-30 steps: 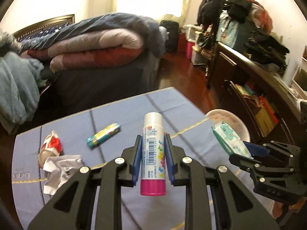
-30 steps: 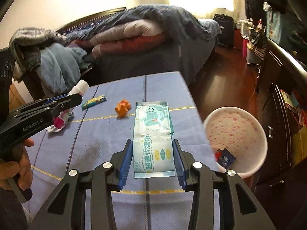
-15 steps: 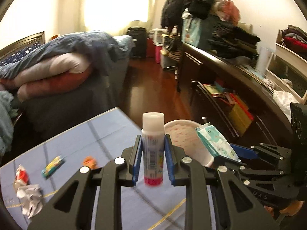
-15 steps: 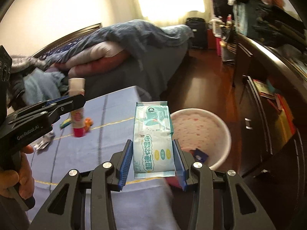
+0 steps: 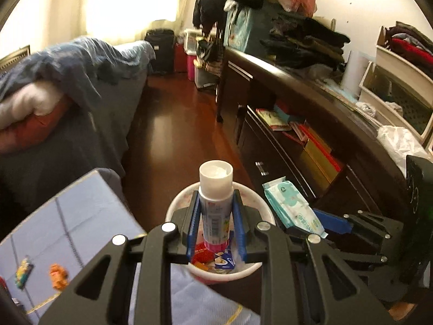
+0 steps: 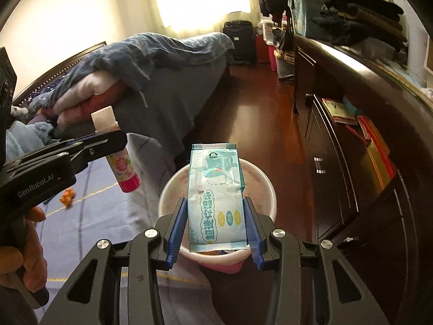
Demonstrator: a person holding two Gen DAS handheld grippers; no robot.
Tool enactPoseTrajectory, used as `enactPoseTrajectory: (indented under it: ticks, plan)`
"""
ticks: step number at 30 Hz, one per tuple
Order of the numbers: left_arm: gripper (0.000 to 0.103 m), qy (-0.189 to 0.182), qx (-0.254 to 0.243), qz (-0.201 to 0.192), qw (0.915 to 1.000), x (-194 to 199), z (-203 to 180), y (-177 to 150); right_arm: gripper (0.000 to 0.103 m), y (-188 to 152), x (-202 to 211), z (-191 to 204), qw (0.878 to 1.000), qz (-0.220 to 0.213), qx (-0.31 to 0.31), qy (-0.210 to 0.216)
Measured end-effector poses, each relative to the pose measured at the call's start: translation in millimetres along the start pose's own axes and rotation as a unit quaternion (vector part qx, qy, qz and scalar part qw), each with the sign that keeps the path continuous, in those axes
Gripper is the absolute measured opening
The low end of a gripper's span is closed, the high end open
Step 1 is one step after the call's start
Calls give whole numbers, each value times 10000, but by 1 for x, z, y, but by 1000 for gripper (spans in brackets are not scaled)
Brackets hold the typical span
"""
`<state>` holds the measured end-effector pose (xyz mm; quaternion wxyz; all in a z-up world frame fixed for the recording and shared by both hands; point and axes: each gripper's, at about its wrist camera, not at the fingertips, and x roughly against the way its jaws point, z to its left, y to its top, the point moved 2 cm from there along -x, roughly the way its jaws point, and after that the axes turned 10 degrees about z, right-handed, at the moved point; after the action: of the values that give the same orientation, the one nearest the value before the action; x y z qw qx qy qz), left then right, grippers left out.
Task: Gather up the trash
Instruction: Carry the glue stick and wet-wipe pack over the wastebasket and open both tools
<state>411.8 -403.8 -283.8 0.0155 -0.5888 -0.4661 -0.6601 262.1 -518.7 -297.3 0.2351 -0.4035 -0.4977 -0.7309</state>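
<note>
My left gripper (image 5: pixel 215 226) is clamped on a glue stick (image 5: pixel 215 205) with a white cap and pink base, held upright directly above the pink-speckled trash bin (image 5: pixel 251 269). My right gripper (image 6: pixel 215 224) is clamped on a teal pack of wet wipes (image 6: pixel 216 197) (printed "open" near its far end), also over the bin, just right of the glue stick. Wrappers (image 5: pixel 216 258) lie inside the bin. An orange scrap (image 5: pixel 58 272) sits on the blue tablecloth (image 5: pixel 89 216), left of the bin.

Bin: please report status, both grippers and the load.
Left gripper shut on glue stick, over bin. Right gripper shut on wipes pack, over bin. Nothing in the way.
</note>
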Motion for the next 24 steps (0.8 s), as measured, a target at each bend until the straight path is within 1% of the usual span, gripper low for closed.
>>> enactPoseTrajectory:
  ticks: [5,10,13,17,24]
  plan:
    - [24,38,0,329,9995,-44,4,3,42,4,-32,-11,9997,220,-117,-73]
    - [24,-65,119,525,9985,-71,15,3,42,3,-64,-17,9986,464,-226,-101]
    - [24,-13,131,612,9980,-84,19,4,42,1,-76,-19,9980,560,-268,-130]
    - [25,-97,187,729,9971,-98,24,6,42,0,-87,-23,9973,648,-307,-175]
    - [25,-104,253,884,9957,-115,28,4,42,1,-98,-27,9967,700,-348,-208]
